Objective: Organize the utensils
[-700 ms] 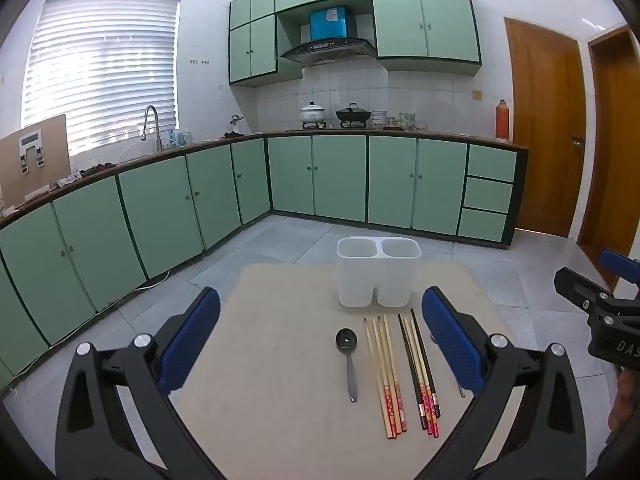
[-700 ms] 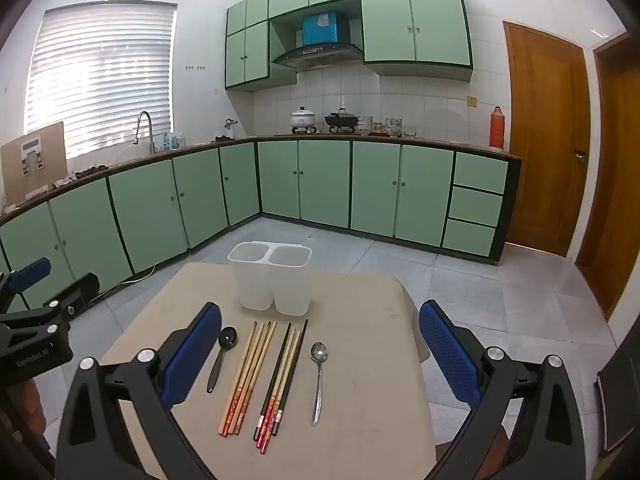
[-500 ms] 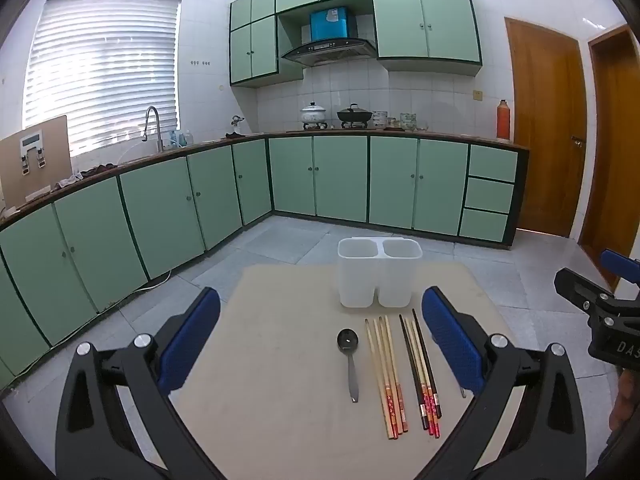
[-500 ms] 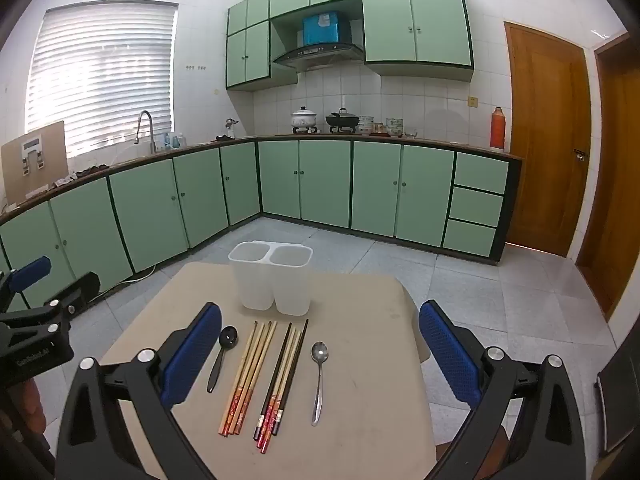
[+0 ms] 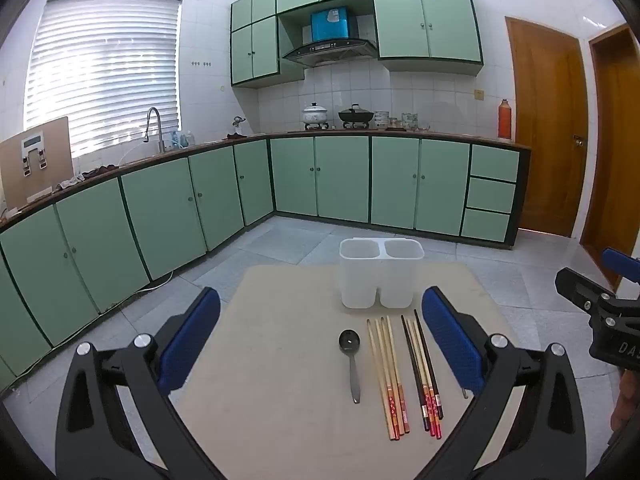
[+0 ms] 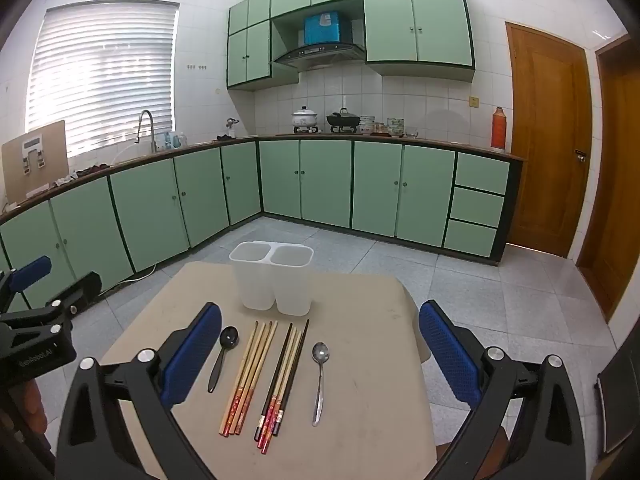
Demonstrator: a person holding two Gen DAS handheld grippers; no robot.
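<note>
A white two-compartment utensil holder (image 5: 380,272) (image 6: 274,278) stands empty at the far side of a beige table (image 5: 280,380) (image 6: 372,380). In front of it lie a dark spoon (image 5: 351,356) (image 6: 222,354), a bundle of light wooden chopsticks (image 5: 388,376) (image 6: 250,376), a bundle of dark chopsticks (image 5: 422,372) (image 6: 282,380) and a silver spoon (image 6: 319,380). My left gripper (image 5: 320,336) hovers open over the near table, empty. My right gripper (image 6: 320,352) is open too, above the utensils, holding nothing.
Green kitchen cabinets (image 5: 320,176) line the far walls, with a sink and faucet (image 5: 154,128) on the left and pots on the counter. Wooden doors (image 6: 548,140) stand at the right. Grey tiled floor surrounds the table.
</note>
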